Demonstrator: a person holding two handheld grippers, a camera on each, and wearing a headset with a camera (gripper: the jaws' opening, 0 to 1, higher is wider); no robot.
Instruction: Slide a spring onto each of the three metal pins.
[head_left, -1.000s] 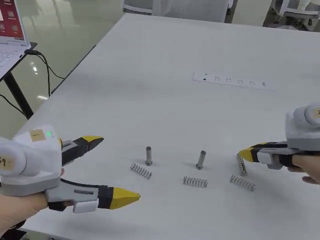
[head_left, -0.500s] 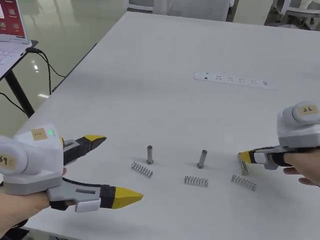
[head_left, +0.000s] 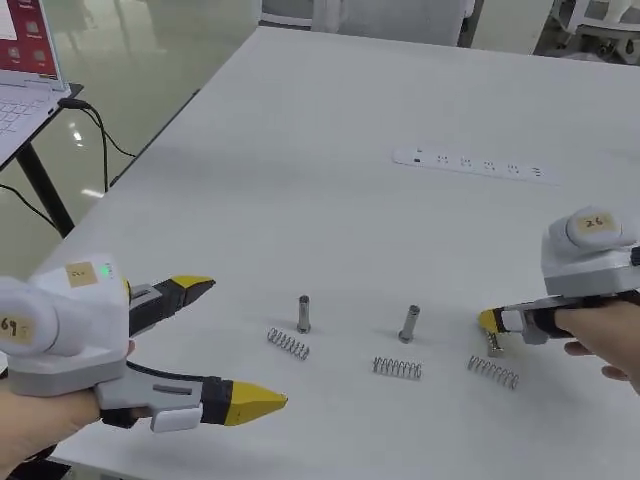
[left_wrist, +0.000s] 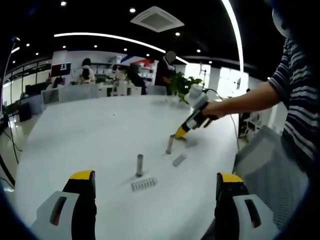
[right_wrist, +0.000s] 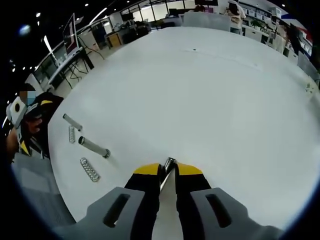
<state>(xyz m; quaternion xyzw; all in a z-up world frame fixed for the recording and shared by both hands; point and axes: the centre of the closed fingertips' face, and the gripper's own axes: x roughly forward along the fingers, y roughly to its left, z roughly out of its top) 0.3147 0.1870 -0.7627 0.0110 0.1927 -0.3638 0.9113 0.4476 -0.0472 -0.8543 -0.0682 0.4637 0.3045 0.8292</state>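
In the head view the right pin (head_left: 493, 343) is mostly hidden behind the yellow tips of the right gripper (head_left: 487, 321). Only a short lower piece shows, and I cannot tell if it stands upright or tilted. In the right gripper view only the end of the right pin (right_wrist: 170, 162) shows in the narrow gap between the jaws; the rest is covered. In the head view the right gripper is cut by the right edge, the left gripper (head_left: 243, 344) by the left and bottom edges. The laptop (head_left: 25, 60) at far left is cut off, its screen too blurred to read. In the left gripper view the middle spring (left_wrist: 179, 160) is too small to make out its coils.
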